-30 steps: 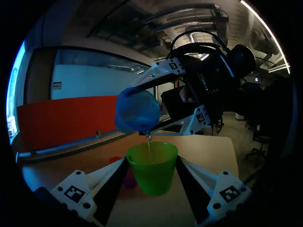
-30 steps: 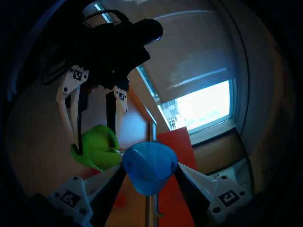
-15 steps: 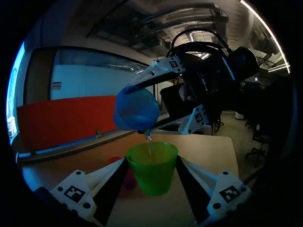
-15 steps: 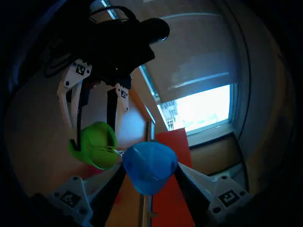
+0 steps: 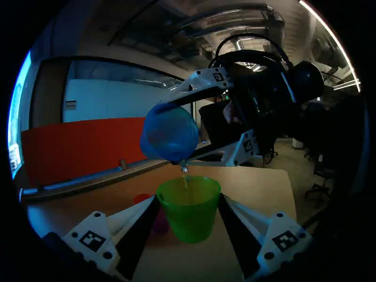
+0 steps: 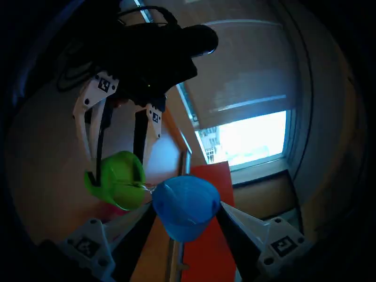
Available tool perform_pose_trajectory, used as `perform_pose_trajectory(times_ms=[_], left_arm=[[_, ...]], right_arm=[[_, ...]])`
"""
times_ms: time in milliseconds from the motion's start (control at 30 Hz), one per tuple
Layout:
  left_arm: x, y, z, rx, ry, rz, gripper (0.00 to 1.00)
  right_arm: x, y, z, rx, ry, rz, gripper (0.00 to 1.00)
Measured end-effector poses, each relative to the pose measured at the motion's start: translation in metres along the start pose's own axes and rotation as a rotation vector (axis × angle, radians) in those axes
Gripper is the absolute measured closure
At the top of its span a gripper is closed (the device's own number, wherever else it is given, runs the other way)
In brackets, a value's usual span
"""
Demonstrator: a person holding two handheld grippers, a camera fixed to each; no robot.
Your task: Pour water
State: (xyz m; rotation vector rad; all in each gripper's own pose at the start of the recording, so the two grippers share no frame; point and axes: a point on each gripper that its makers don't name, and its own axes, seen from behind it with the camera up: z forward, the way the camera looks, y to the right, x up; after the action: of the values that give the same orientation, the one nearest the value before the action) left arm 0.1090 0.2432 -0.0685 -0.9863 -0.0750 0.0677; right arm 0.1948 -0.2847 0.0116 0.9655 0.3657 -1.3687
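My left gripper is shut on a green cup, held upright just above the wooden table. My right gripper is shut on a blue cup. In the left gripper view the blue cup hangs tipped steeply above the green cup's rim, and a thin stream of water runs from its lip into the green cup. The right gripper view shows the green cup beside the blue cup's rim, gripped by the left gripper.
A small pink cup and a red thing stand on the table behind the green cup. An orange wall panel lies beyond the table's far edge. Office chairs stand on the floor to the right.
The right gripper has tilted the blue cup a little further and lifted slightly. Water keeps running into the green cup. The left gripper has held still.
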Motion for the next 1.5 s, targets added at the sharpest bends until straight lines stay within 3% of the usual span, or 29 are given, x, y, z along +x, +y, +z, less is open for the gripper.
perform_pose_trajectory(times_ms=[1500], left_arm=[[0.0034,0.0017,-0.0001,-0.002,0.003,0.008,0.13]], right_arm=[[0.0007,0.0070,-0.0025,-0.026,-0.006,-0.143,0.10]])
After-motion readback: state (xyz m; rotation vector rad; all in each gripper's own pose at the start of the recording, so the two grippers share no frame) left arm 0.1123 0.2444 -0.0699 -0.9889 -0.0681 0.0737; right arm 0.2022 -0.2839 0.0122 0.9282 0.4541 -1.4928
